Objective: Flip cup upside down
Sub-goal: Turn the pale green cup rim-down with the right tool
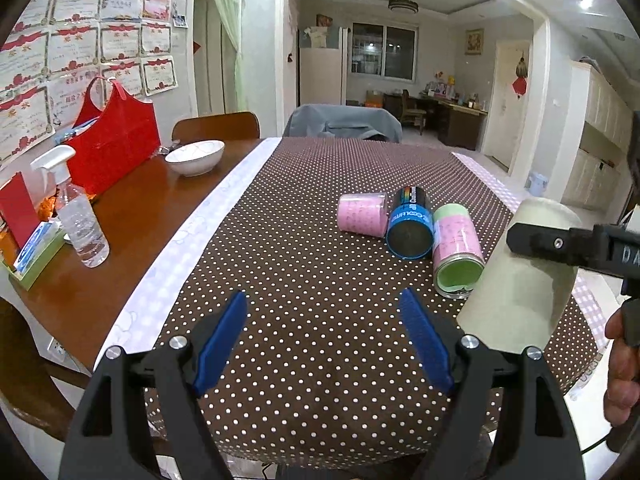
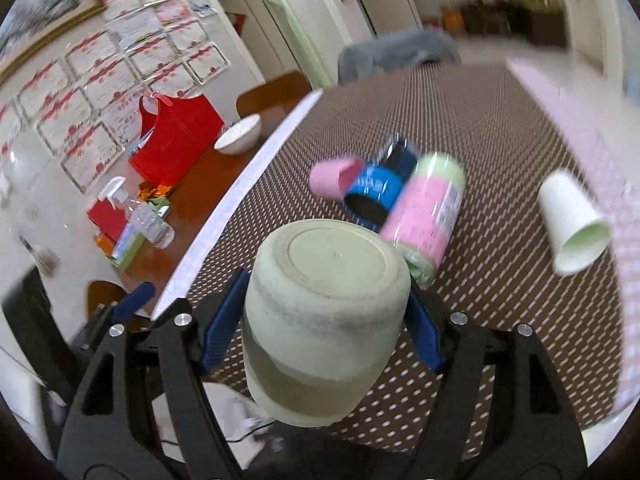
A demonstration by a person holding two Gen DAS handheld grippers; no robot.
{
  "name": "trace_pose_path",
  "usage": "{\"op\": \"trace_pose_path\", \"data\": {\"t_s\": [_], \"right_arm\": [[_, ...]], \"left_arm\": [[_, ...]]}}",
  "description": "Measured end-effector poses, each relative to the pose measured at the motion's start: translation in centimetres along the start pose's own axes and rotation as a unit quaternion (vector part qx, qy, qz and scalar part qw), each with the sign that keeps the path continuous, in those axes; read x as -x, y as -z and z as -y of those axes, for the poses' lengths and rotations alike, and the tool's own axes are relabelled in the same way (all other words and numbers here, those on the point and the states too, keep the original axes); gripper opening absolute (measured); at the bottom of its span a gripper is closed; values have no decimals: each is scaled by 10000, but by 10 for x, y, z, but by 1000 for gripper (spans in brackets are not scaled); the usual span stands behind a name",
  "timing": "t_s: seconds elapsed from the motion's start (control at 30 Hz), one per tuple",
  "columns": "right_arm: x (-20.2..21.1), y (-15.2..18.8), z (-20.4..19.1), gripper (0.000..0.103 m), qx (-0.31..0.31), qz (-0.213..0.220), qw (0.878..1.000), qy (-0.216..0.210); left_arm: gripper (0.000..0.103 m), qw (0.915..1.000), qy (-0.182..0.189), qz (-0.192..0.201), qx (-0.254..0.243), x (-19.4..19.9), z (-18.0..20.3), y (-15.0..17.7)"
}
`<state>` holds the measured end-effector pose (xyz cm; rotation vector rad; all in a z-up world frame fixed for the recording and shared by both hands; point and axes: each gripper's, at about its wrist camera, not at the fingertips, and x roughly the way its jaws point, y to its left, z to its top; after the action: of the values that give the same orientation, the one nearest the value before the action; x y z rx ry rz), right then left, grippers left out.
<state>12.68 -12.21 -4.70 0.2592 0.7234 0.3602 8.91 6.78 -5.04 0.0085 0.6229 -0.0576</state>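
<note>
Firmly between right gripper (image 2: 326, 320) pads: cup (image 2: 324, 312); left gripper (image 1: 322, 340) wide apart

a wooden table (image 1: 132, 220) carries a brown polka-dot cloth (image 1: 304, 264); on the cloth lie a pink cup (image 1: 361, 213), blue can (image 1: 410, 224), pink-green canister (image 1: 457, 249); bowl (image 1: 195, 157), spray bottle (image 1: 76, 212) on wood.

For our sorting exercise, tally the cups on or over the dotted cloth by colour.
Pink: 1
Blue and black: 1
Pink and green: 1
White: 1
Pale green, held in the right tool: 1
Total: 5
</note>
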Motion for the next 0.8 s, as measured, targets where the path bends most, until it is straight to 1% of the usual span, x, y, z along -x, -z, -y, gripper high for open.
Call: {"op": "trace_pose_path", "data": {"t_s": [0.17,0.37,0.53,0.8], "right_arm": [[2,5,-17,72,591,461,9963,409],[-12,17,-26,72,1216,854,9842,963],[-27,28,-27,72,1474,890,9783,1155],[-40,38,-29,72,1674,867,9752,1161]], "left_arm": [[78,9999,-3,99,67,10,1,-1],[78,9998,-5,87,187,10,-4,2],[78,9997,-3,5,240,7,-9,6],[78,9996,28,-47,267,4,-11,10]]}}
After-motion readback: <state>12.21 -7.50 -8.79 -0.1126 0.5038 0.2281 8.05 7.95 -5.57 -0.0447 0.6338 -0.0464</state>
